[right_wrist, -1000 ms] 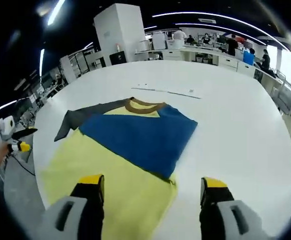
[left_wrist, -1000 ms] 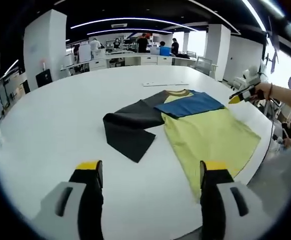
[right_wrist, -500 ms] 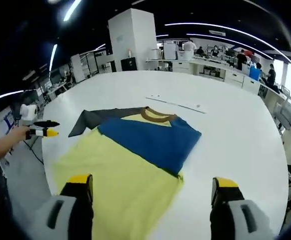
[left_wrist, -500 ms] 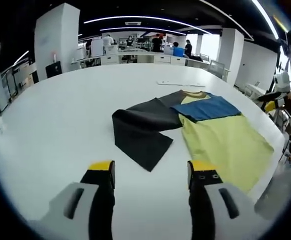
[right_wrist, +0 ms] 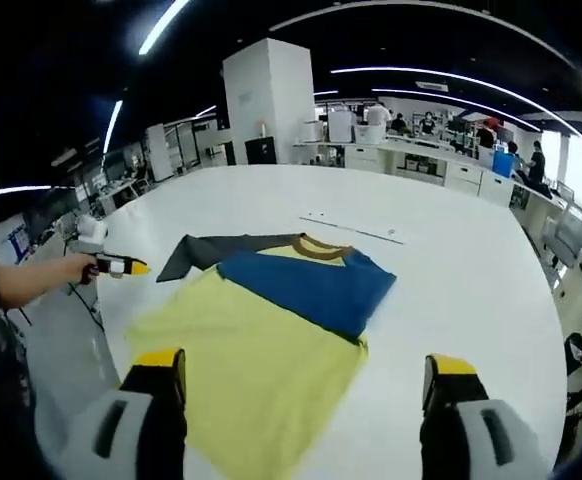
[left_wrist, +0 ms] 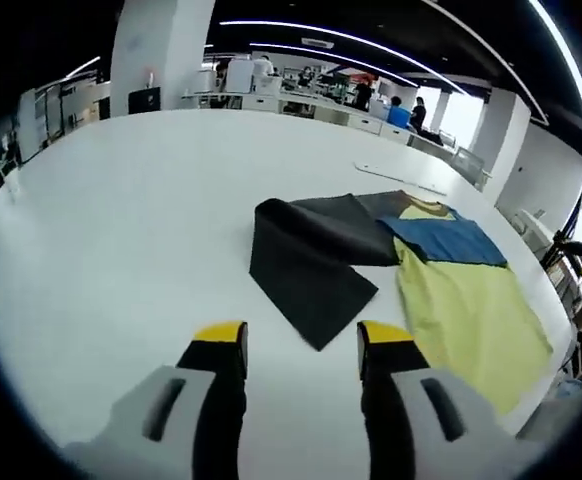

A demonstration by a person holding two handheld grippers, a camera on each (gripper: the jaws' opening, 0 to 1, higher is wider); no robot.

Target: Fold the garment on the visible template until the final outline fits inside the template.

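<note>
Your left hand-held gripper (left_wrist: 293, 345) has its yellow-tipped jaws fairly close together but with a clear gap, nothing between them, and it's hovering above the big white round surface (left_wrist: 111, 220), aimed at the near corner of the dark grey sleeve (left_wrist: 311, 265). Your right hand-held gripper (right_wrist: 303, 370) has its jaws spread wide and empty, hanging over the hem end of the short-sleeved cloth garment with the yellow body (right_wrist: 261, 350). The blue sleeve (right_wrist: 306, 285) is already folded across the chest under the brown collar (right_wrist: 311, 247), while the grey one is splayed out flat to the side, so I'd say you're one sleeve in and the grey one is up next. For that you'd want to drop the left hand-held gripper onto that grey corner, pinch it and carry it over onto the yellow, then deal with the hem. From the right gripper view you can also see the left hand-held gripper (right_wrist: 121, 266) out past the garment's far edge. Honestly, I can't make out any template outline: there's a thin pale strip (right_wrist: 356, 228) with small marks on the surface beyond the collar, but it's too small to tell what it is. The hem is partly cut off behind your right jaws, and the desks and people in the background are too blurry to read.
</note>
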